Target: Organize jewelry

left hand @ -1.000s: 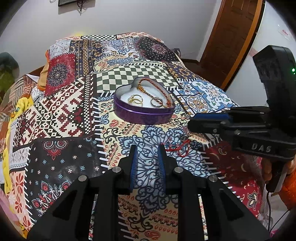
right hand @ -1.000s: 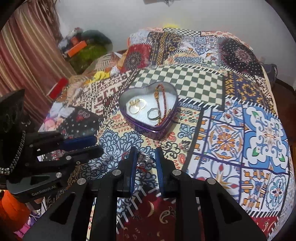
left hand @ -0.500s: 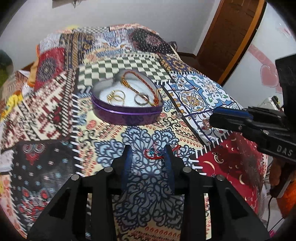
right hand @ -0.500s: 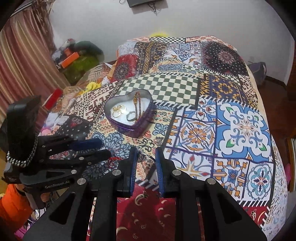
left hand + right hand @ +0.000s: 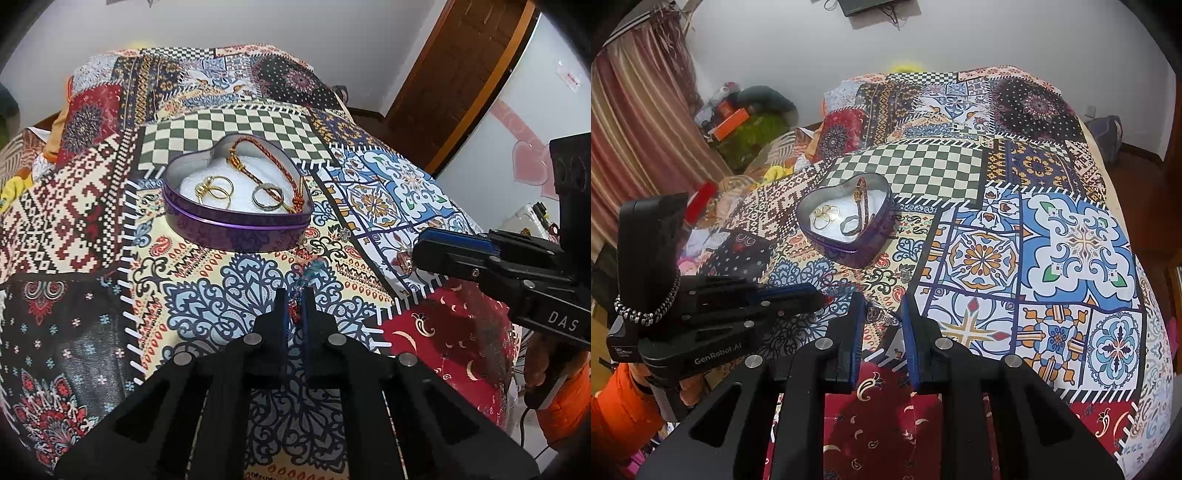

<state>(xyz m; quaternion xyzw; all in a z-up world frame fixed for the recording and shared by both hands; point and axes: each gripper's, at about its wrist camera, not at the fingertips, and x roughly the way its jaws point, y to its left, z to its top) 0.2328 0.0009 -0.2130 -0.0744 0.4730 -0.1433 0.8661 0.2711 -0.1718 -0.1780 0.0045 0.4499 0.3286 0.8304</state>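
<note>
A thin red string bracelet [image 5: 295,306] is pinched in the shut left gripper [image 5: 293,308], just in front of the heart tin [image 5: 236,225]. It looks light and floppy, so a middle hold is best. A small ring [image 5: 881,314] is held in the nearly closed right gripper [image 5: 882,315].

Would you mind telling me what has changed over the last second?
The left gripper came forward over the red-and-blue beaded bracelet and its fingers shut on it. The right gripper kept hold of its small silver piece. The purple heart tin and its contents stayed put.
</note>
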